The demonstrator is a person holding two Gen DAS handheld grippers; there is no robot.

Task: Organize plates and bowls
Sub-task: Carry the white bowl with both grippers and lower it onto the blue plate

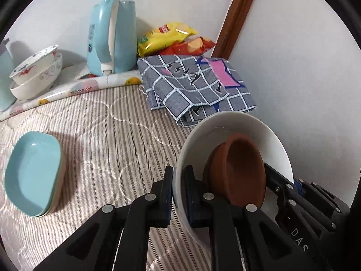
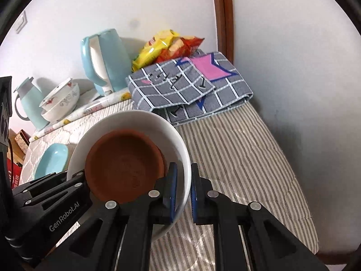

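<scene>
A white bowl (image 1: 239, 126) with a brown clay dish (image 1: 239, 169) lying inside it hangs above the striped bed cover. My left gripper (image 1: 179, 194) is shut on the bowl's left rim. In the right wrist view the same white bowl (image 2: 144, 119) and brown dish (image 2: 124, 164) show, with my right gripper (image 2: 182, 194) shut on the bowl's right rim. A stack of light blue square dishes (image 1: 33, 171) rests on the cover at the left, also visible as blue dishes (image 2: 53, 162). Two patterned white bowls (image 1: 37, 72) stand nested at the back left.
A light blue kettle (image 1: 111, 38) stands by the wall, snack bags (image 1: 169, 37) beside it. A folded grey checked cloth (image 1: 194, 85) lies at the back right. A blue jug (image 2: 29, 103) stands at the far left. The wall (image 2: 304, 90) bounds the striped cover (image 2: 237, 153) on the right.
</scene>
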